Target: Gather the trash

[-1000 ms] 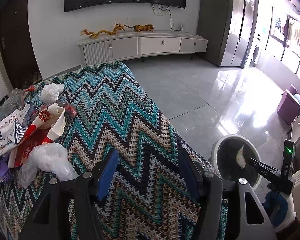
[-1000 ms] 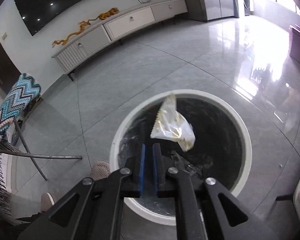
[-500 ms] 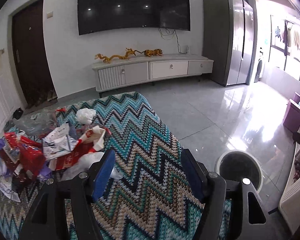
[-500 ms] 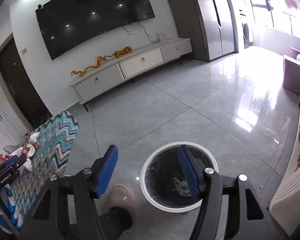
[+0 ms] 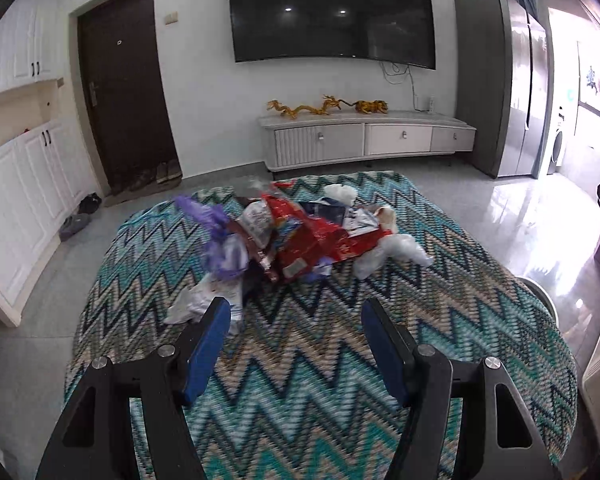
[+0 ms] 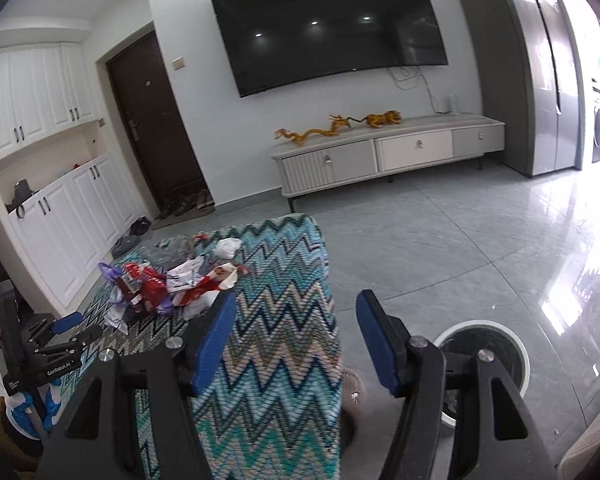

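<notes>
There, the trash pile (image 5: 300, 236) of red wrappers, purple scraps and white bags lay heaped on the zigzag cloth (image 5: 308, 360) covering the table. The left gripper (image 5: 296, 320) hung above that cloth, short of the pile, jaws spread and empty. The right gripper (image 6: 296, 320), off the cloth's right edge, had just been opening, nothing between its jaws. The bin (image 6: 512, 348) stood on the floor right of the cloth.

The left wrist view looks forward and down over the zigzag-patterned cloth (image 5: 300, 380), close above it, facing the television wall. The right wrist view sits further right and back, beside the cloth edge. Both share the trash pile (image 5: 296, 236) and television (image 6: 328, 24).
</notes>
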### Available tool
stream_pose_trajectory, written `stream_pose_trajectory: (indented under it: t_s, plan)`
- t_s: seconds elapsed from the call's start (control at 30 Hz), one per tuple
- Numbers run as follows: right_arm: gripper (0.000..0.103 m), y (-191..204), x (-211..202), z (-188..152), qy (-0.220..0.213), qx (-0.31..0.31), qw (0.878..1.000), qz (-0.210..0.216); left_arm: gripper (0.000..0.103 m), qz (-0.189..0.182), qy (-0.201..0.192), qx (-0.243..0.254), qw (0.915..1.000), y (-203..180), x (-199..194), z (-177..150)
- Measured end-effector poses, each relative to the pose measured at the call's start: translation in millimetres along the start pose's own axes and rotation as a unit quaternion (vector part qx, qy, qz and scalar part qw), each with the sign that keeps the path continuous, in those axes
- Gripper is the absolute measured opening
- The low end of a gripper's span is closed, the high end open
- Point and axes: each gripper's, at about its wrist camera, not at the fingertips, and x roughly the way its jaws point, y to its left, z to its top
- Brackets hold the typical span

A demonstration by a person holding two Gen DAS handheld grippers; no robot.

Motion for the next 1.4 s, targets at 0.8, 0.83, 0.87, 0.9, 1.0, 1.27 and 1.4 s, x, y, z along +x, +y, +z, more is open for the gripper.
stream_pose_trajectory:
  t_s: [0.8,0.83,0.87,0.9,1.0,1.27,1.4]
  plan:
    - [0.061,134.9,305.9,43.1,0.234,-0.067,0.965,0.096,0.054,-0.063,0.097,-0.169,0.9787,114.7,144.3,72.6]
    - [0.063,136.8,316.8,38.9,0.246,-0.065,0.962,0.095,0.049,-0.067,0.103,-0.171,0.9775,115.2,148.9,71.4]
    - [0.065,136.8,325.8,34.4,0.256,-0.061,0.960,0.097,0.044,-0.069,0.107,-0.172,0.9768,115.7,152.4,69.9]
    - [0.071,136.8,333.0,30.7,0.263,-0.054,0.958,0.099,0.041,-0.069,0.111,-0.172,0.9763,115.9,155.3,68.5]
    - [0.073,140.9,347.8,22.1,0.282,-0.056,0.953,0.098,0.025,-0.079,0.116,-0.178,0.9740,117.2,161.0,65.4]
    - [0.053,152.0,345.1,18.4,0.270,-0.078,0.954,0.106,0.014,-0.091,0.082,-0.185,0.9751,121.5,138.2,64.6]
    - [0.052,157.6,332.7,20.4,0.249,-0.095,0.959,0.101,0.014,-0.088,0.059,-0.180,0.9779,122.7,116.7,68.9]
